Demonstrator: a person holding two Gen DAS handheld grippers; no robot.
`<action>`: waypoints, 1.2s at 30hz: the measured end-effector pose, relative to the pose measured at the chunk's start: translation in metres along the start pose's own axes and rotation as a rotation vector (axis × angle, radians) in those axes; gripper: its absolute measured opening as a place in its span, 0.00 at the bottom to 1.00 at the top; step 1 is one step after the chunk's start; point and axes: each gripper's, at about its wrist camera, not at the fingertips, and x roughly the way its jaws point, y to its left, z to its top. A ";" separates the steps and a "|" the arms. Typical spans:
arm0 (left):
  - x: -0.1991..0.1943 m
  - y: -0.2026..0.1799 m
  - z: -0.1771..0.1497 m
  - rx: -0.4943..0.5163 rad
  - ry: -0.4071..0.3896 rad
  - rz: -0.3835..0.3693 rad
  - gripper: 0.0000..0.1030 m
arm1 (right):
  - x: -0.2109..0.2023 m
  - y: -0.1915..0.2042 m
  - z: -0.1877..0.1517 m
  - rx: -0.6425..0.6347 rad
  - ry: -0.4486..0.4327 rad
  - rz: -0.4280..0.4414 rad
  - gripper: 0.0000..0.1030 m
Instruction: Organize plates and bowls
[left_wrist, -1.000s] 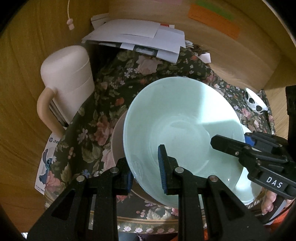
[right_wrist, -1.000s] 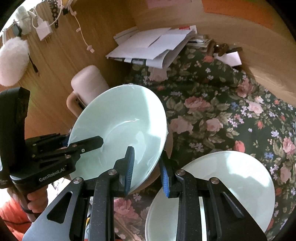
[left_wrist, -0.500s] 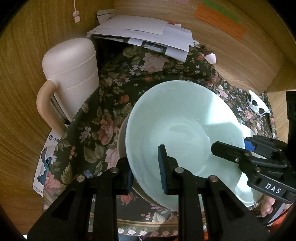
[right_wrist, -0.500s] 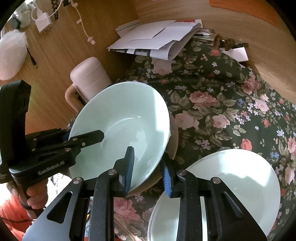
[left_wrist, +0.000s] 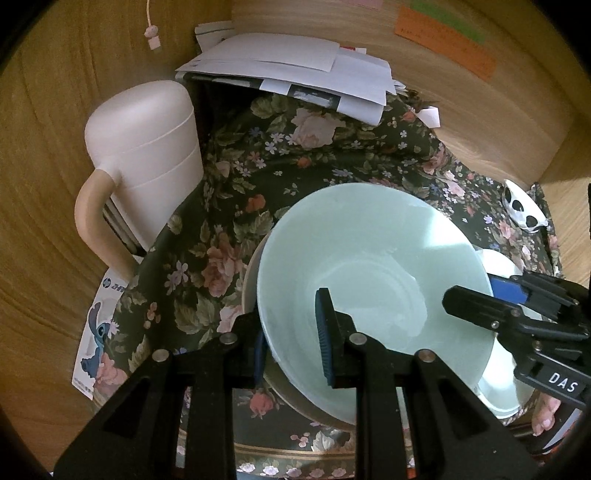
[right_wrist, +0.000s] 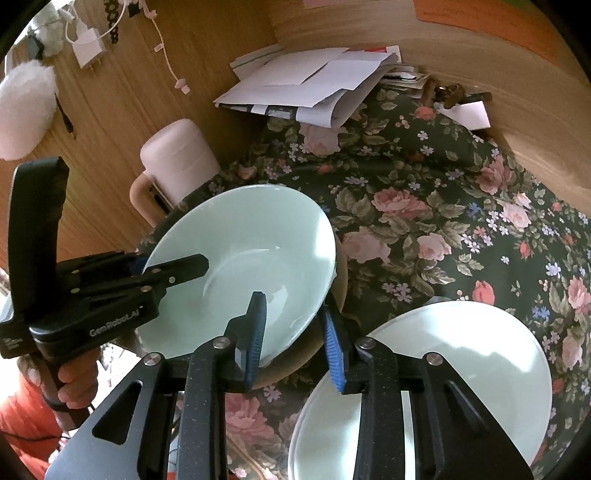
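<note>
Near the front edge of the floral cloth, the left gripper is clamped on the rim of the pale green bowl, which seems to sit inside a beige dish that is mostly hidden. The right gripper straddles the opposite rim with its pads slightly apart, apparently not pressing. Just beside it lies a green plate, cut off below. Toward the far edge the cloth is free.

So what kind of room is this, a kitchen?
Probably a lived-in home nook rather than a kitchen: a dark floral tablecloth covers the table, loose white papers and envelopes pile against wood-panel walls, and a white phone charger hangs up.
</note>
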 end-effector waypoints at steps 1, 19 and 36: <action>0.001 -0.001 0.001 0.003 0.001 0.004 0.22 | -0.002 -0.001 0.000 0.000 -0.001 -0.007 0.28; -0.011 -0.017 0.035 0.024 -0.038 0.042 0.57 | -0.040 -0.038 0.000 0.064 -0.092 -0.045 0.47; -0.054 -0.118 0.069 0.144 -0.211 -0.058 0.79 | -0.145 -0.114 0.001 0.156 -0.311 -0.315 0.78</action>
